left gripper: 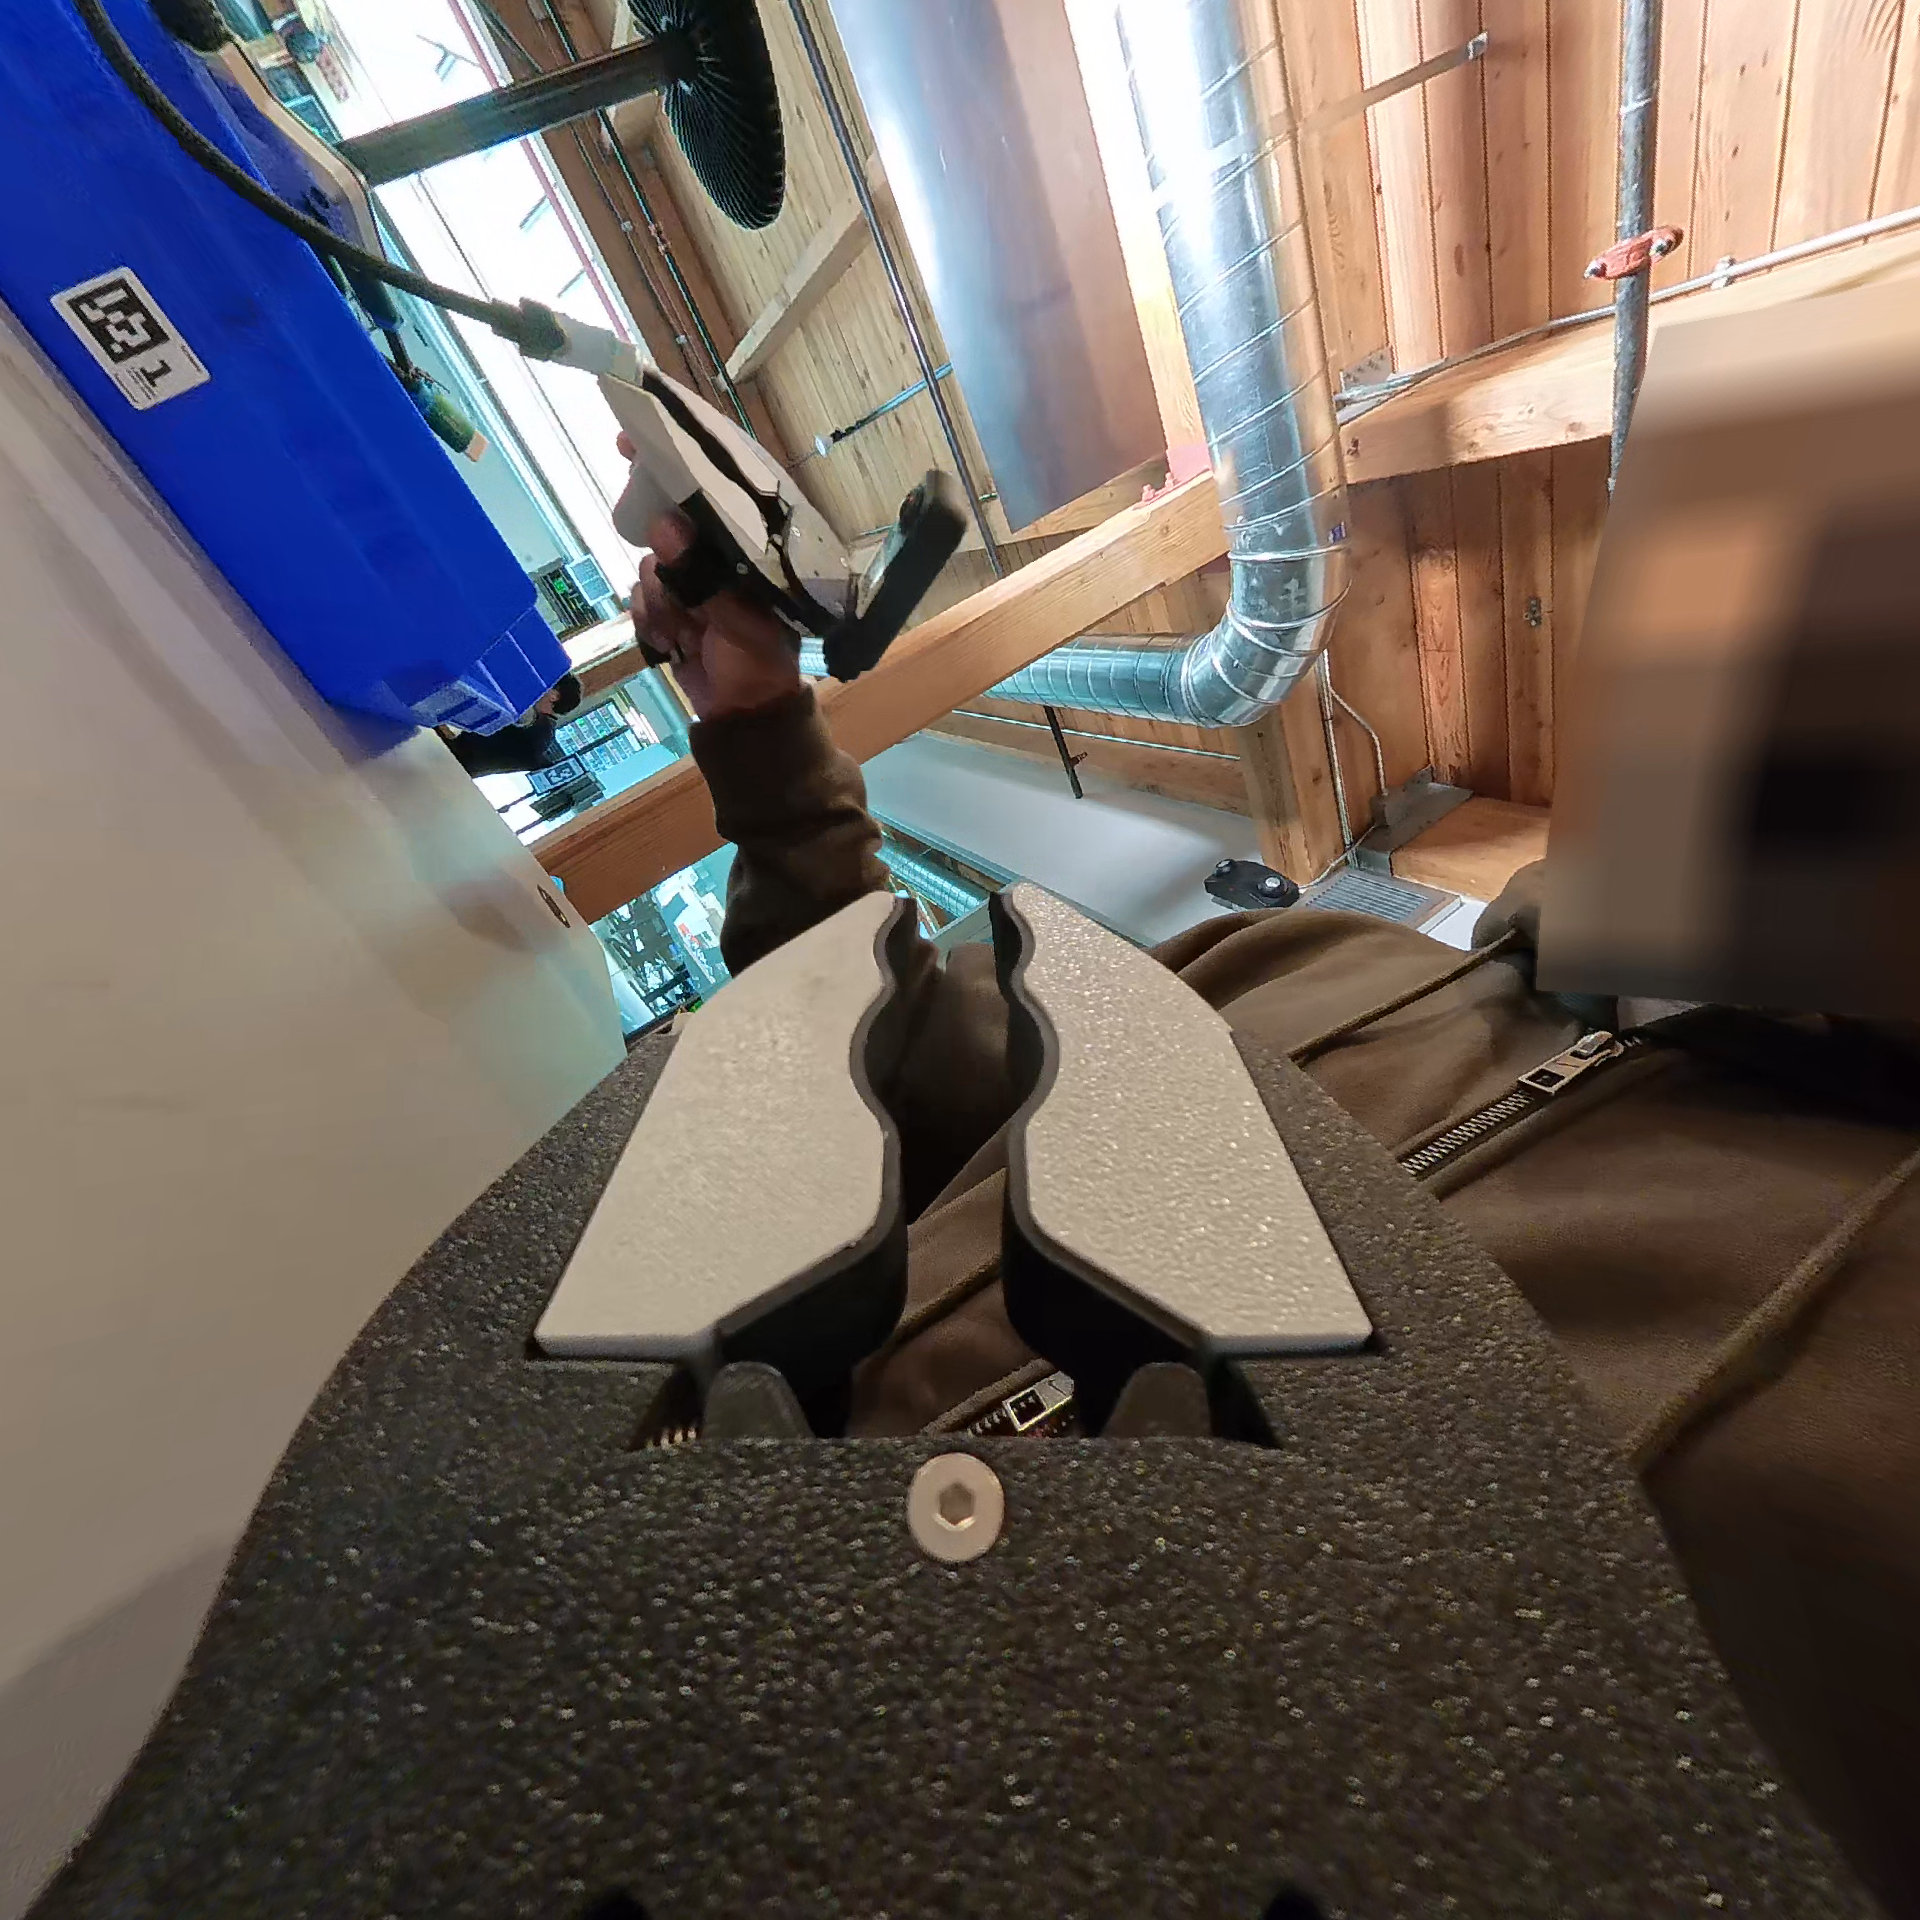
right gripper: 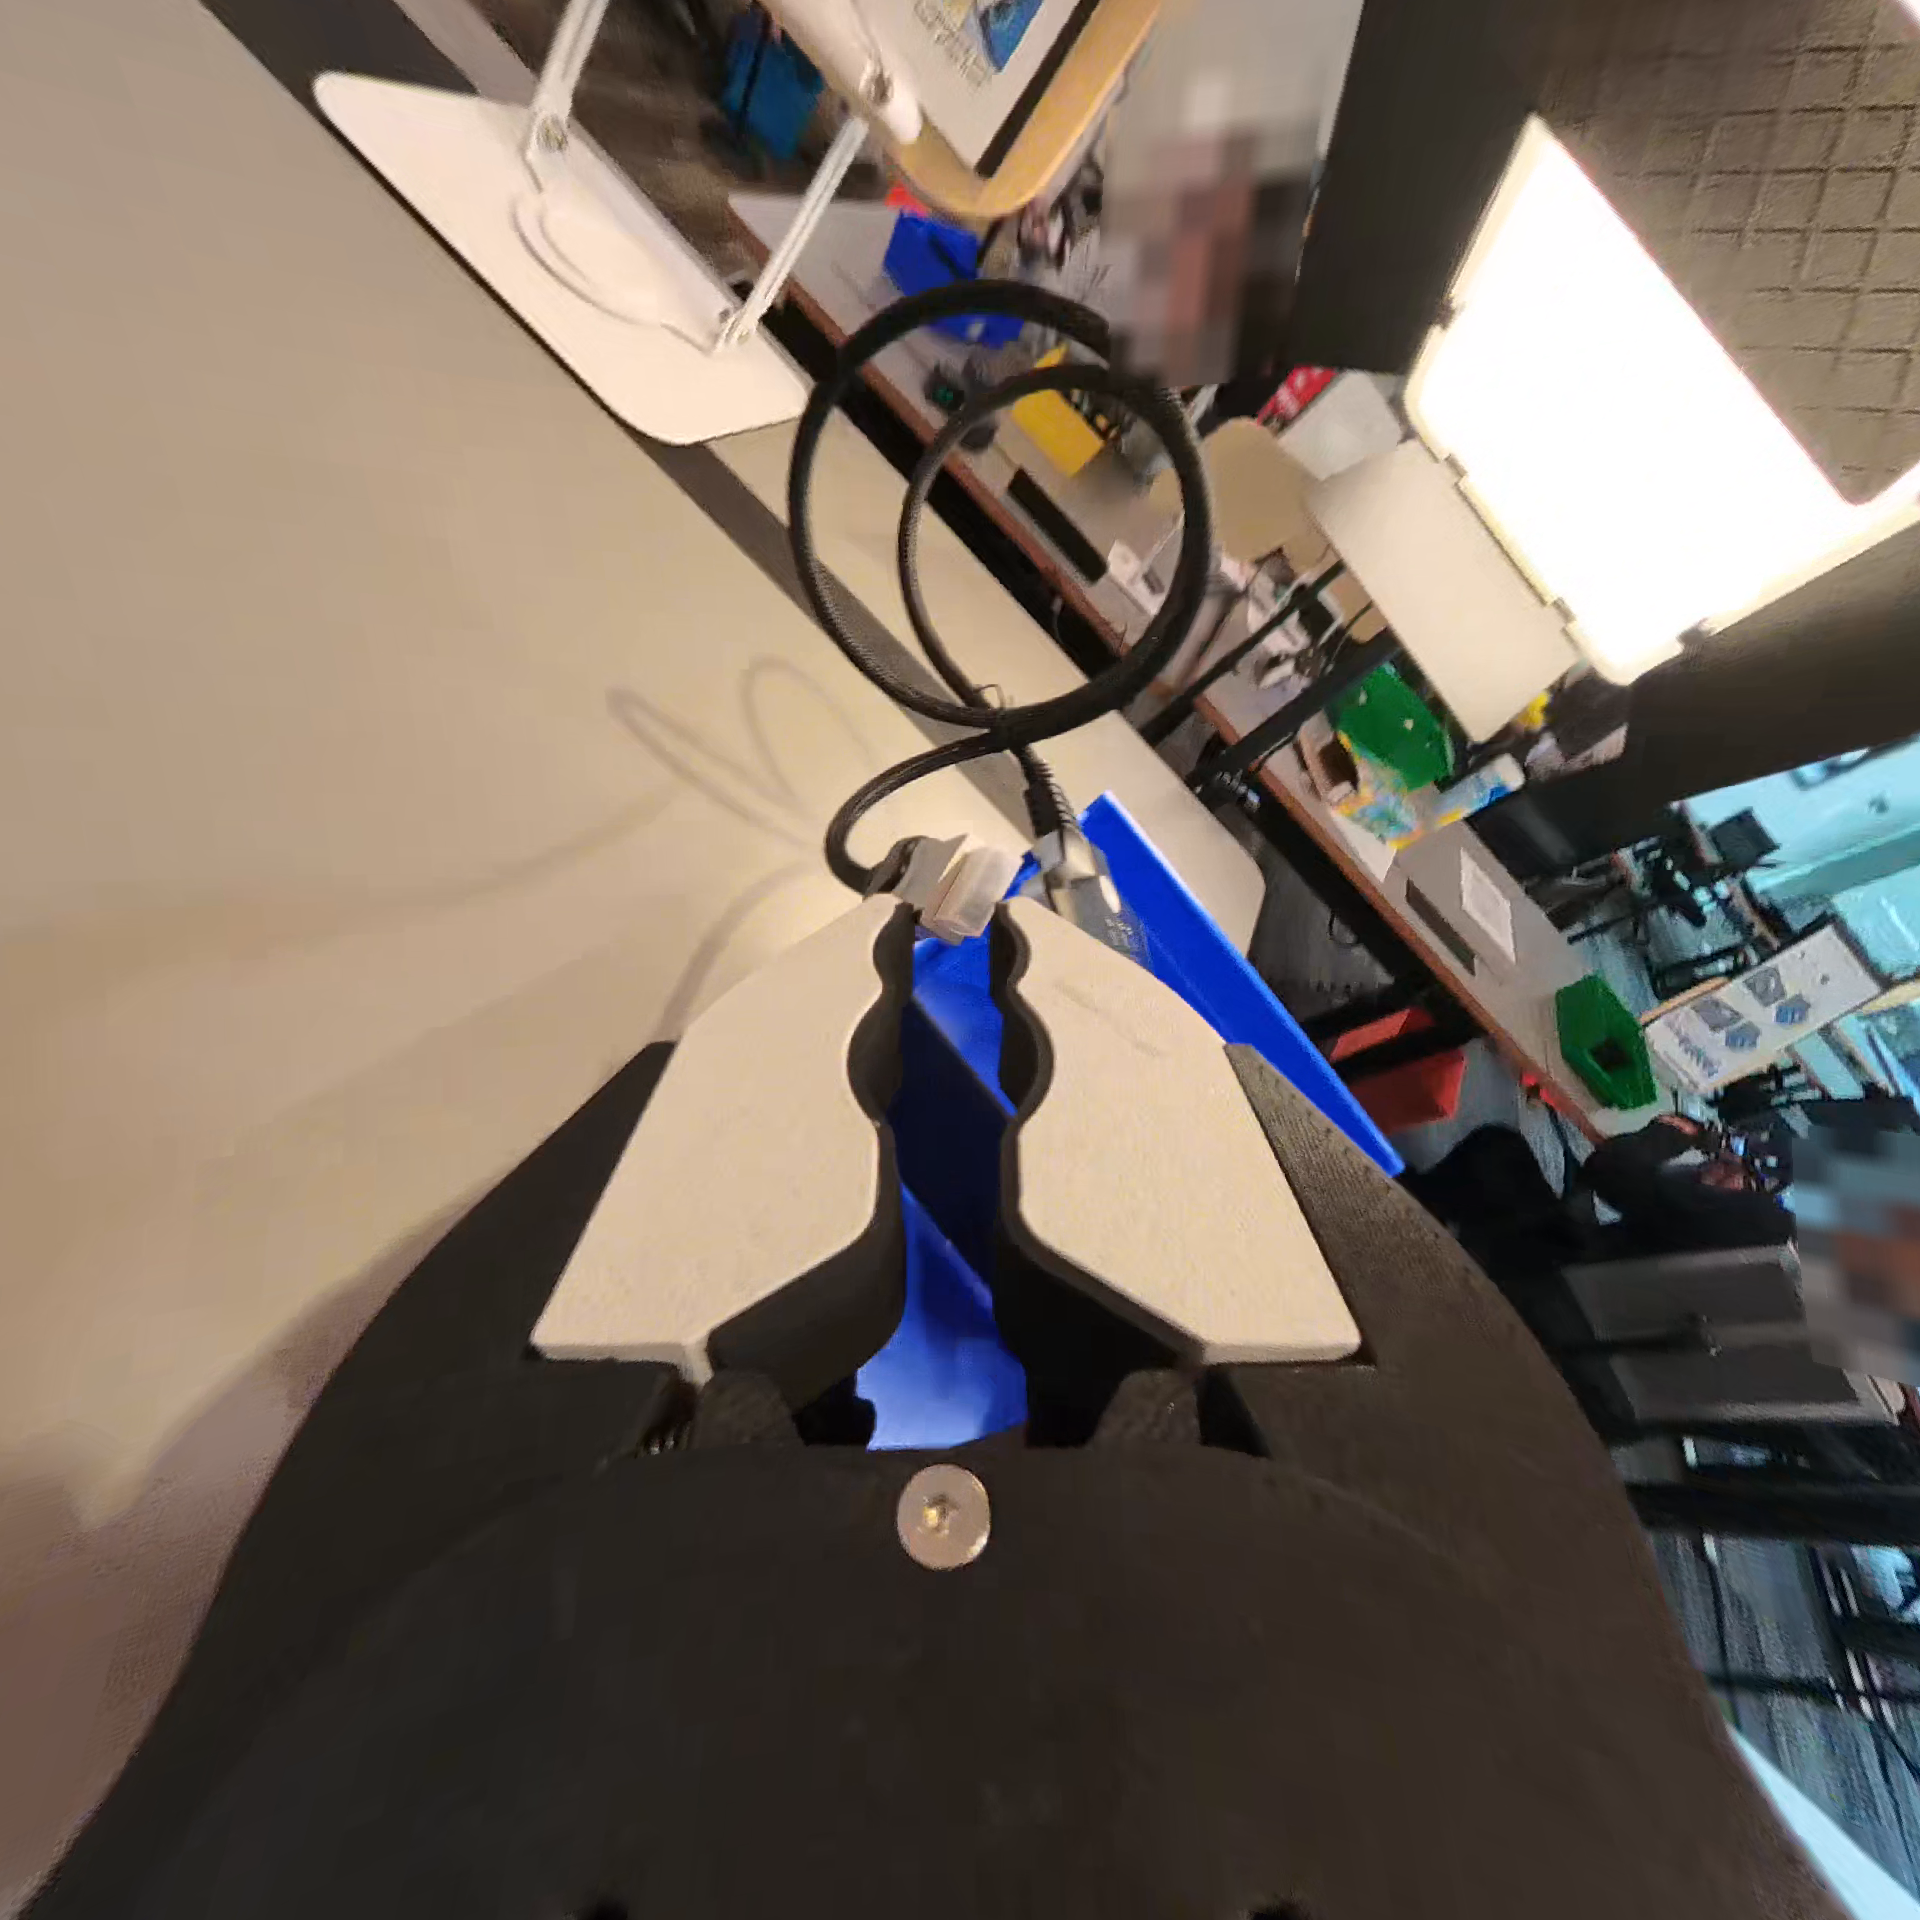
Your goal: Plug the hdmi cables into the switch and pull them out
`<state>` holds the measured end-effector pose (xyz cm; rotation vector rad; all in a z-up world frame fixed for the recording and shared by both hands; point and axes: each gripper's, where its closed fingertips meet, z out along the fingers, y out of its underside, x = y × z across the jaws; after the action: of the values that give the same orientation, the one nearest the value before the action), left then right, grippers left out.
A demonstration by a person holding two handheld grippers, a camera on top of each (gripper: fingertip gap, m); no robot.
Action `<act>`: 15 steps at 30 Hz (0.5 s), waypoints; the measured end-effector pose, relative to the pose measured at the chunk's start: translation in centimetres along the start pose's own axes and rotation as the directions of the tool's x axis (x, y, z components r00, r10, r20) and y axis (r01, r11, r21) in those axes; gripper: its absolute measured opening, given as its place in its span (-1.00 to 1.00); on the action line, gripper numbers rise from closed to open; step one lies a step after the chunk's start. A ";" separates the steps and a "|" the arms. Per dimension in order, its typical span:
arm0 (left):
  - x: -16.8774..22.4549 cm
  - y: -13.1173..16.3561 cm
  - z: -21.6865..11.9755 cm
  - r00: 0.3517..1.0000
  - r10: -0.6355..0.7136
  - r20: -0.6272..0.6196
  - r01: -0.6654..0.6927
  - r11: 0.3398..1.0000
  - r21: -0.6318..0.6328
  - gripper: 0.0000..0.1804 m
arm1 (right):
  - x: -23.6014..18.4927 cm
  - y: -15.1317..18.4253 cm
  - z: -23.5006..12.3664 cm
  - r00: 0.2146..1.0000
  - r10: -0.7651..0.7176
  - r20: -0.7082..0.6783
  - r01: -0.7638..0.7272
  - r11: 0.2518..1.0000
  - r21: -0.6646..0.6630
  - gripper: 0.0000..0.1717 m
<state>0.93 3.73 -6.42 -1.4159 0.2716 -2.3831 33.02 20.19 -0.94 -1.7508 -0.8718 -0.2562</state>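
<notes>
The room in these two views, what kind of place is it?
Probably a workshop or lab. Long benches carry cluttered parts bins, a bare metal duct runs under a timber ceiling, and a blue bin stands on a white table.

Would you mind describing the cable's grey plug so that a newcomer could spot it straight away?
Start at the blue bin on the pale table. Above it the right gripper pinches the grey plug at the tips of its jaws. Unlike the second plug hanging free alongside, this one ends a tight bend of the black braided cable.
</notes>
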 end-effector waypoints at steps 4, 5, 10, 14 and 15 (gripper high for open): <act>0.0 0.2 0.0 1.000 0.000 0.007 0.000 1.000 -0.006 -0.84 | 1.8 3.3 1.2 0.999 -0.033 -0.038 0.033 0.999 -0.004 -0.83; 0.0 0.3 0.0 1.000 -0.001 0.009 0.001 1.000 -0.006 -0.84 | 2.1 3.9 1.4 0.997 -0.049 -0.052 0.049 0.999 -0.005 -0.83; 0.0 0.5 0.0 1.000 -0.004 0.015 0.004 1.000 -0.012 -0.84 | 4.2 5.4 1.8 0.994 0.062 -0.094 -0.060 0.998 0.025 -0.83; 0.0 0.4 0.1 1.000 -0.006 0.012 0.006 1.000 -0.011 -0.84 | 4.2 9.1 2.4 0.990 0.061 -0.126 -0.072 0.994 -0.085 -1.00; 0.0 0.4 0.0 1.000 -0.007 0.011 0.007 1.000 -0.010 -0.84 | 3.5 10.4 2.7 0.993 0.047 -0.104 -0.061 0.989 -0.137 -1.00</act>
<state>1.05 3.34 -6.53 -1.4362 0.2766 -2.3823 41.73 22.85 -7.65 -1.8715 -0.7477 -0.3736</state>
